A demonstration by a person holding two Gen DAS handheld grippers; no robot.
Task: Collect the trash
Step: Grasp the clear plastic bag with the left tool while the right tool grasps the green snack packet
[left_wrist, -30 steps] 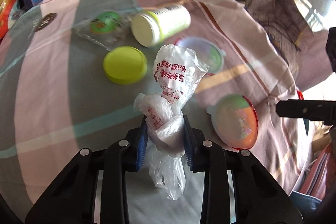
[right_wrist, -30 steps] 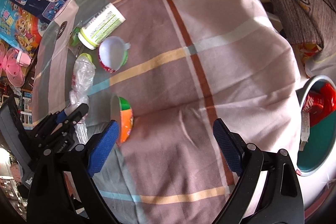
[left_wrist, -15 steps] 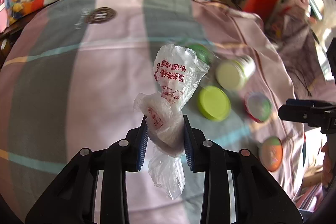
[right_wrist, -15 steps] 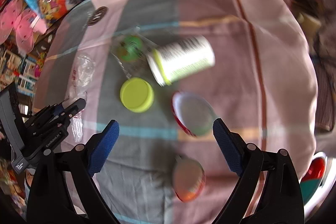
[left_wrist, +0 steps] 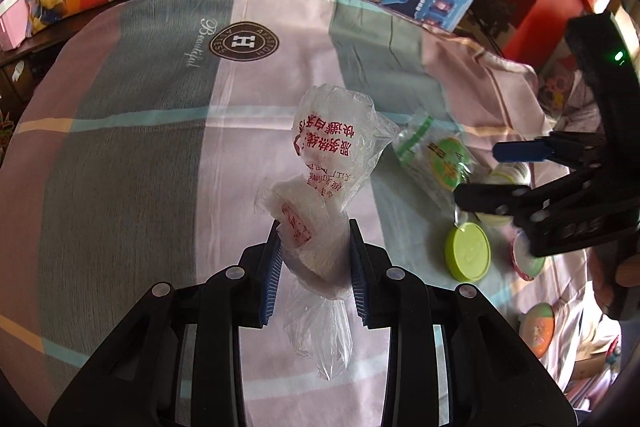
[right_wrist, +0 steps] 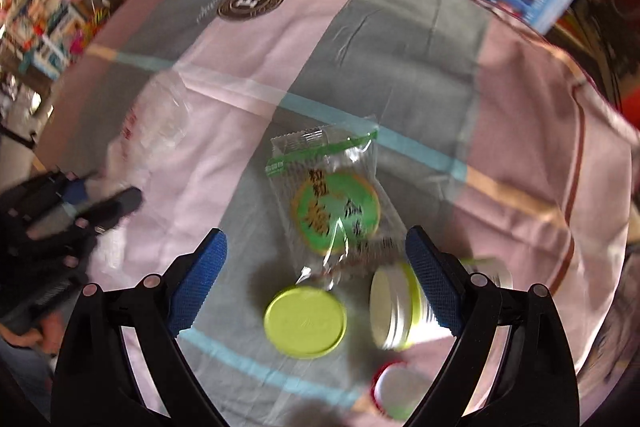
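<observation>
A crumpled clear plastic bag (left_wrist: 320, 195) printed with red characters is pinched between the ribbed blue pads of the left gripper (left_wrist: 314, 263); the jaws are drawn in narrowly around the bunched film, and a loose tail of it hangs below them. The right gripper (right_wrist: 316, 267) is spread wide, with nothing between its textured blue pads. Beneath it, a glossy transparent snack wrapper (right_wrist: 332, 203) with a round green label is seen lying flat on the tablecloth (right_wrist: 420, 75). Just nearer the camera a flat, round lime-green lid (right_wrist: 305, 322) is found, and beside that a white cylindrical jar (right_wrist: 396, 311) is laid on its side, partly hidden by the right pad. A small red-rimmed cup (right_wrist: 394, 385) is glimpsed at the lower edge. The cloth is soft, striped in grey, pink and teal, and a round brown logo is printed on it.

Compared with a second ago, the bag is gripped the same way, while both views have been swung over the table: the wrapper, lid and jar are now centred under the right gripper, and the bin formerly at that view's right edge is no longer shown.
</observation>
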